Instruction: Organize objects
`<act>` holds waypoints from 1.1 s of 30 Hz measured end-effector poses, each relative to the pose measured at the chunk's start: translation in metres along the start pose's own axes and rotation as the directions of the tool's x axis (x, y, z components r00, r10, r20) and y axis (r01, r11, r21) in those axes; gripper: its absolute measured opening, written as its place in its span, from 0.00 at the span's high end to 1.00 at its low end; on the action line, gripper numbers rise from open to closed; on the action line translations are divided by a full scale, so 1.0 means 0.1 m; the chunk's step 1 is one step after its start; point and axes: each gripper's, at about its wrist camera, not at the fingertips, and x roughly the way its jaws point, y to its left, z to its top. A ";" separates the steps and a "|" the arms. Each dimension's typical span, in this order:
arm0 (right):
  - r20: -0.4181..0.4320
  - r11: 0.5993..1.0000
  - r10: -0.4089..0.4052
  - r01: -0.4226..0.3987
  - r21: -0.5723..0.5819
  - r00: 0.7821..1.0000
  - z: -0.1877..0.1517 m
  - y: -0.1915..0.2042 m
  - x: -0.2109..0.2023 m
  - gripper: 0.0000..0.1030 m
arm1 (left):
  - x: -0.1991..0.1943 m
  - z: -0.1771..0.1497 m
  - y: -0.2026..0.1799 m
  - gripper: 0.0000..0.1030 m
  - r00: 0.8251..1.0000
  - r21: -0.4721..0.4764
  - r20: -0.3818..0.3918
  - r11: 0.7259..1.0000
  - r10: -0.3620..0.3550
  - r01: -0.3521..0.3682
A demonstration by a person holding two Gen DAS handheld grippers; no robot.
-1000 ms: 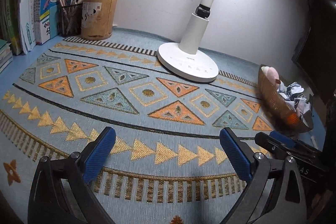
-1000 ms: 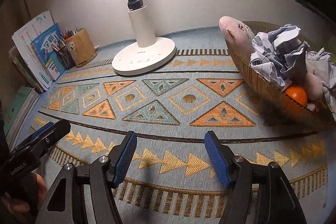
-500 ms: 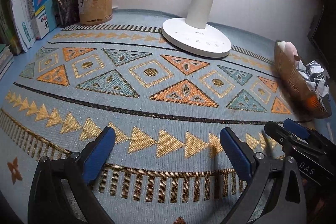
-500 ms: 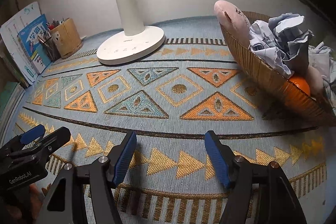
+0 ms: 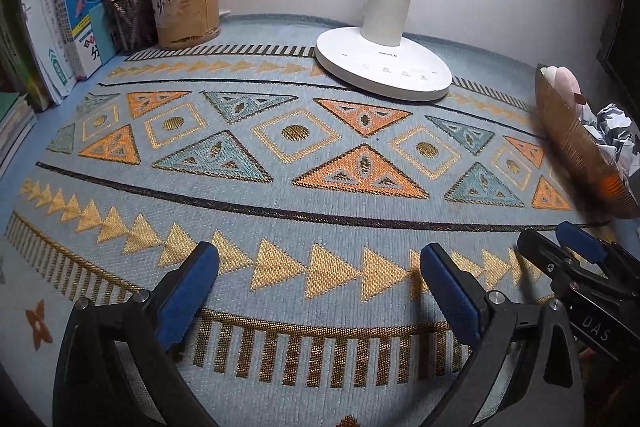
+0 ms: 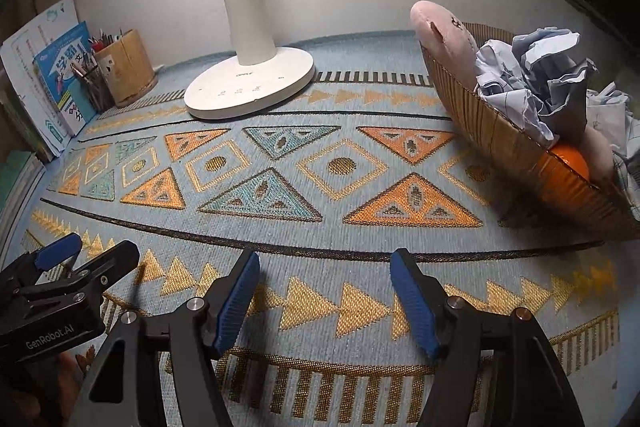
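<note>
Landmark: the woven basket (image 6: pixel 500 143), tilted at the counter's right side, heaped with crumpled paper (image 6: pixel 536 83), a pink plush (image 6: pixel 444 31) at its far end and an orange (image 6: pixel 570 159) at its near end

Right claw (image 6: pixel 324 301): open, nothing between the pads, hovering over the patterned mat (image 6: pixel 340 167) near the basket's low side. Left claw (image 5: pixel 316 291): likewise open and empty, further from the basket

Risks as we judge them:
- the basket already leans; nudging its rim could tip it further and spill paper or roll the orange out
- crumpled paper gives under a pinch, so the grip may slip
- the plush overhangs the rim and may drop if paper beside it shifts
- the lamp (image 6: pixel 248 83), well apart from the basket, stands in any sweep toward the pen holder (image 6: pixel 128 67)
</note>
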 end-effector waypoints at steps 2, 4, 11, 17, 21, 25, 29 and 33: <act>-0.001 1.000 -0.003 0.003 -0.005 1.000 0.00 0.01 0.00 0.35 | 0.00 0.00 0.00 0.02 1.000 0.000 0.000 1.000 0.000 0.000; -0.001 1.000 -0.003 0.003 -0.005 1.000 0.00 0.01 0.00 0.35 | 0.00 0.00 0.00 0.02 1.000 0.001 -0.001 1.000 0.001 -0.001; -0.004 1.000 -0.014 0.014 -0.015 1.000 0.00 0.04 0.01 0.34 | 0.00 0.00 -0.01 0.02 1.000 0.001 -0.001 1.000 0.001 -0.001; -0.008 0.999 -0.028 0.028 -0.028 1.000 0.00 0.06 0.03 0.33 | 0.01 0.00 -0.01 0.02 1.000 0.002 -0.001 1.000 0.002 -0.002; -0.011 0.999 -0.030 0.030 -0.029 0.999 0.00 0.07 0.03 0.27 | 0.01 -0.01 0.00 0.02 1.000 0.004 -0.002 1.000 0.004 -0.004; -0.011 0.999 -0.033 0.033 -0.023 0.999 0.00 0.06 0.03 0.26 | 0.01 -0.01 0.00 0.01 1.000 0.003 -0.001 1.000 0.004 -0.004; -0.012 0.999 -0.035 0.035 -0.024 0.999 0.00 0.07 0.04 0.25 | 0.01 -0.02 0.01 0.01 1.000 0.007 -0.003 1.000 0.008 -0.008; -0.014 0.999 -0.034 0.034 -0.025 0.999 0.00 0.07 0.04 0.24 | 0.01 -0.02 0.01 0.01 1.000 0.018 -0.009 1.000 0.023 -0.023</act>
